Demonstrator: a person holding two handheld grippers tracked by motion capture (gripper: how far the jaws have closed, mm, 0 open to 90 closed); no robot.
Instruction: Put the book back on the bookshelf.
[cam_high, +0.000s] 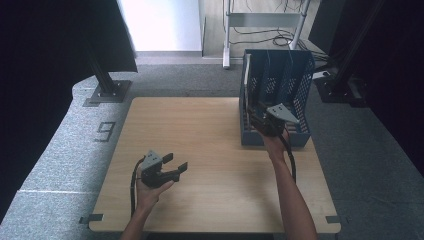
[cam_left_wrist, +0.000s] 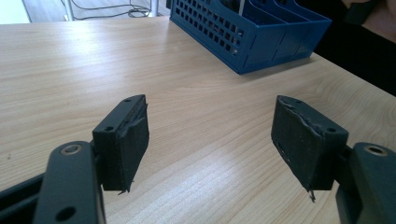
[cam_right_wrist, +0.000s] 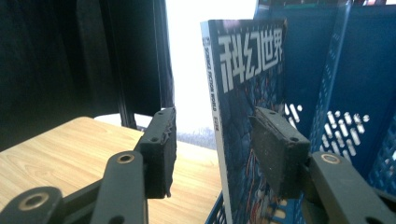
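High view. Item 1: right claw (cam_high: 260, 116), centre right of frame, at the front of the blue file rack (cam_high: 299, 102) standing on the bench (cam_high: 200, 145). Item 2: left claw (cam_high: 175, 167), lower left of centre, jaws apart over bare wood, holding nothing. The magazine (cam_high: 247, 70) appears as a thin pale edge at the rack's left end.

Left claw view. Jaws spread wide, nothing between them; rack (cam_left_wrist: 243, 35) at upper right, well apart.

Right claw view. Magazine (cam_right_wrist: 250, 107) upright in the rack's outermost slot, cover and spine legible, which the high view cannot resolve. Jaws parted on either side of its spine edge, not yet pressing.

Risk, judged: closing on the spine edge alone may give a shallow hold, so the magazine could slip or flop sideways. Pulling at an angle may catch the divider (cam_right_wrist: 334, 74) and drag the light rack along the bench.
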